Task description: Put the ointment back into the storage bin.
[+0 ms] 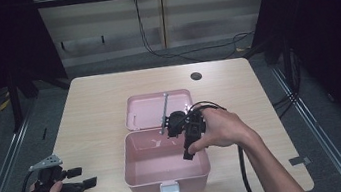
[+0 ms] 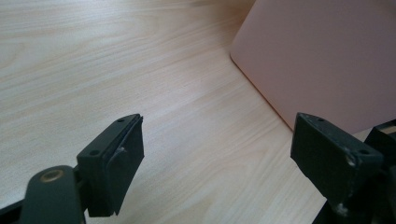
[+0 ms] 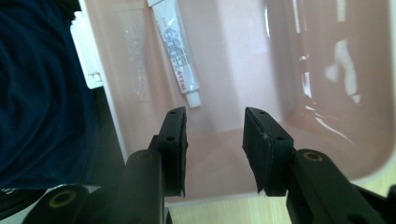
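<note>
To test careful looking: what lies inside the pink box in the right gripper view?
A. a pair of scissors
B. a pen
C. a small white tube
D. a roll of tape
C: a small white tube lies against the wall of the pink box, beyond the right gripper, whose jaws stand apart.

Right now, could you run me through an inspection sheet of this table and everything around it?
Surface: light wooden table, with a dark round hole near its far edge.
Job's things: open pink box, its lid folded back flat; a white tube lies inside the box near the white latch wall.
Clutter: nothing seen.
Grippers: left gripper open, held over the table's near left corner, beside the box and apart from it; right gripper open, over the box's far right part, pointing into it and holding nothing.
Cables: one trails from each gripper; black cables on the floor beyond the table.
Surroundings: dark frame posts, grey floor, pale back wall.
</note>
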Demonstrator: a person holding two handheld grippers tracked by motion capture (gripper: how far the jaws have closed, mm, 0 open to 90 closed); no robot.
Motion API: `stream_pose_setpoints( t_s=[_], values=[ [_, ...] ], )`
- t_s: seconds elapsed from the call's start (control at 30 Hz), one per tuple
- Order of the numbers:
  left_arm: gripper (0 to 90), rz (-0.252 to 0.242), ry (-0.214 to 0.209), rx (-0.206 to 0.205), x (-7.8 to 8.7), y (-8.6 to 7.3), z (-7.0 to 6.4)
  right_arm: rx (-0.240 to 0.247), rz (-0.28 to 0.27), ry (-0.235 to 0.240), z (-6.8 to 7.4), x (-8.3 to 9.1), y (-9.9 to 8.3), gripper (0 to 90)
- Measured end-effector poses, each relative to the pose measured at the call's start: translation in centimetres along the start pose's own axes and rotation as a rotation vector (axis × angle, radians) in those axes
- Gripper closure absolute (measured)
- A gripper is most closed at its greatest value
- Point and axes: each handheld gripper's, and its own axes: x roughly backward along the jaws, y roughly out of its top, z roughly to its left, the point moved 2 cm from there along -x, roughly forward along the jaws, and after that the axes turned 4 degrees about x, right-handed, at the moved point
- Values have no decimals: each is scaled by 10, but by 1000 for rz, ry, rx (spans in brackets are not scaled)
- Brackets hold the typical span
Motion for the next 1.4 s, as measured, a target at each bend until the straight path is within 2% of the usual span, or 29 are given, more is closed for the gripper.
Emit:
stream_pose_setpoints(
  t_s=[0.4, 0.7, 0.87, 1.13, 1.2, 1.23, 1.4],
  values=[
    [173, -5, 4, 0, 0, 0, 0, -33, -18, -27, 0, 13, -20, 604],
    [173, -6, 5, 0, 0, 0, 0, -60, -44, -42, 3, 23, -46, 593],
    [173, -2, 3, 1, 0, 0, 0, -67, -36, -39, 2, 17, -61, 593],
    [172, -4, 10, 4, 0, 0, 1, -115, -17, -22, 0, 4, -84, 583],
    [173, -7, 9, 7, -1, 0, 1, -114, -8, -21, 0, 1, -91, 582],
    [173, -6, 7, 6, -1, 0, 1, -130, -9, -19, 1, 0, -93, 581],
    [172, -6, 11, 8, -1, 0, 1, -149, -25, -22, 1, -5, -107, 581]
  ],
)
